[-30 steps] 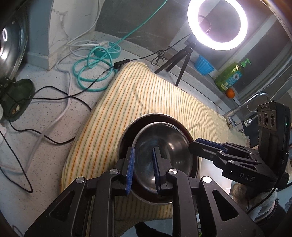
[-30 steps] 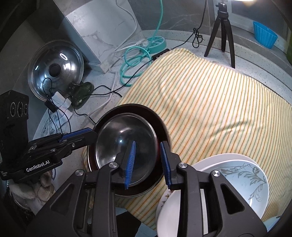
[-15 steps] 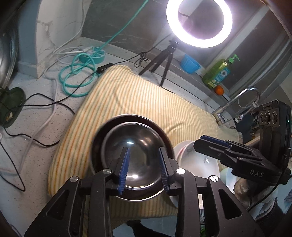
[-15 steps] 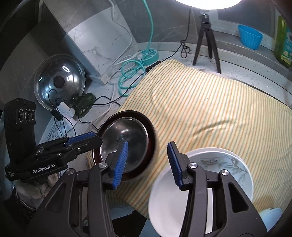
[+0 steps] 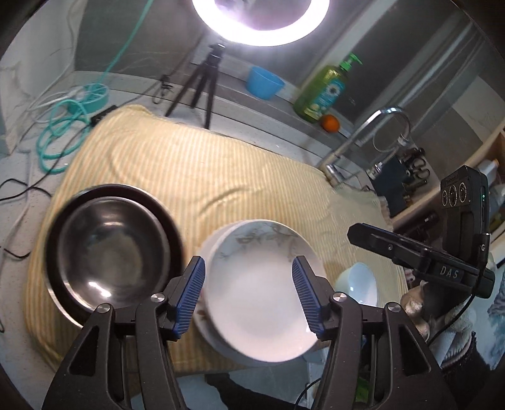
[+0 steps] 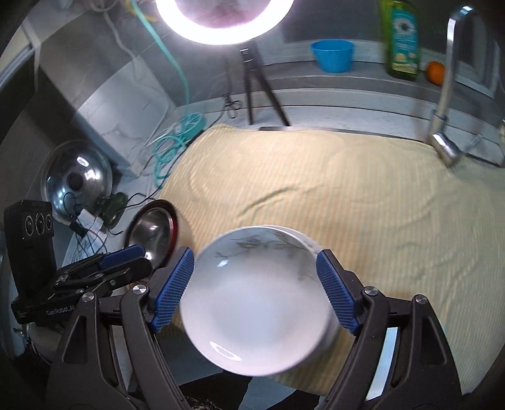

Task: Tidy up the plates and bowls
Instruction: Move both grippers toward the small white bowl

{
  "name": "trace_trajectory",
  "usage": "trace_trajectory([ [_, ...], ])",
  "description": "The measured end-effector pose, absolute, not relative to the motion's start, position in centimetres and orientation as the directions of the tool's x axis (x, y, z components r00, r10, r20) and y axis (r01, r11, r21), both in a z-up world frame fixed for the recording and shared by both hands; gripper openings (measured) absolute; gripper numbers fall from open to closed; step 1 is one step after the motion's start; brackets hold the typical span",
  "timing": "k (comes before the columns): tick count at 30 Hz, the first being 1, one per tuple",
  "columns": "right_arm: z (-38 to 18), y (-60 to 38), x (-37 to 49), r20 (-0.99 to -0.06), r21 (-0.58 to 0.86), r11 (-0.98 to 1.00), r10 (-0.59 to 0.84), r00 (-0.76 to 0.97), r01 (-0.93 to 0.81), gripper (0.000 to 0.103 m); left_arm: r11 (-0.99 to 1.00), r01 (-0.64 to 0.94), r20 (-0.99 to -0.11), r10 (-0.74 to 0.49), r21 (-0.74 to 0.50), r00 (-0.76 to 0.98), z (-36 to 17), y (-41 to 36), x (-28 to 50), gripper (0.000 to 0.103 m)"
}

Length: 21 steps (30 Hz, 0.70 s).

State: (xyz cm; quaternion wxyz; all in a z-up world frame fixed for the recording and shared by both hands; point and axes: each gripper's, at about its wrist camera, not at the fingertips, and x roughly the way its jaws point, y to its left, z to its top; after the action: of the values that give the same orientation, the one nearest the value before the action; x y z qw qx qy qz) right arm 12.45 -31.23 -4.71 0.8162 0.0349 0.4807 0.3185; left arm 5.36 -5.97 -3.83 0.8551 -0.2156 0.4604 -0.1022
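Left gripper [image 5: 249,298] is being held above the white plates [image 5: 258,293], jaws parted, nothing pinched; they have just been opening. Right gripper [image 6: 254,284] is likewise being held over the same white plates [image 6: 255,302], jaws spread wide and released, also just opened further, with the plate rim seen between the blue pads [image 6: 175,284] but not being pressed. The plates are being seen as a stack, a leaf-patterned one on top, sitting at the near edge of the striped yellow cloth [image 5: 195,176]. Just to their left, a steel bowl [image 5: 107,249] is lying nested inside a dark bowl [image 5: 172,220], also on the cloth. A small pale blue bowl [image 5: 358,284] is sitting right of the plates, close to the right gripper's body. Both views are being blurred by motion. Further back, coiled teal cable [image 5: 60,132] is lying on the counter left of the cloth; a pot lid [image 6: 77,179] is leaning at the wall. At the rear, a tripod [image 5: 205,85] is carrying a ring light [image 5: 262,28], with a blue cup [image 5: 263,82], green soap bottle [image 5: 325,91], orange [image 5: 330,122] and tap [image 5: 366,135] lined along the ledge.
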Motion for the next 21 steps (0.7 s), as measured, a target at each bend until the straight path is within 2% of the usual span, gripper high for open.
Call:
trace_trajectory([
  [1, -4.8, -32.2, 12.6, -0.765, 0.365, 0.803, 0.547, 0.34, -0.471, 0.082, 0.887, -0.014, -0.748, -0.38, -0.461, 0.545, -3.9, -6.7, 5.6, 0.061],
  [21, -9.0, -48.2, 10.8, -0.8, 0.39, 0.9, 0.435, 0.413, -0.193, 0.082, 0.853, 0.232, -0.759, -0.523, -0.468, 0.389, -5.7, -19.3, 7.4, 0.061],
])
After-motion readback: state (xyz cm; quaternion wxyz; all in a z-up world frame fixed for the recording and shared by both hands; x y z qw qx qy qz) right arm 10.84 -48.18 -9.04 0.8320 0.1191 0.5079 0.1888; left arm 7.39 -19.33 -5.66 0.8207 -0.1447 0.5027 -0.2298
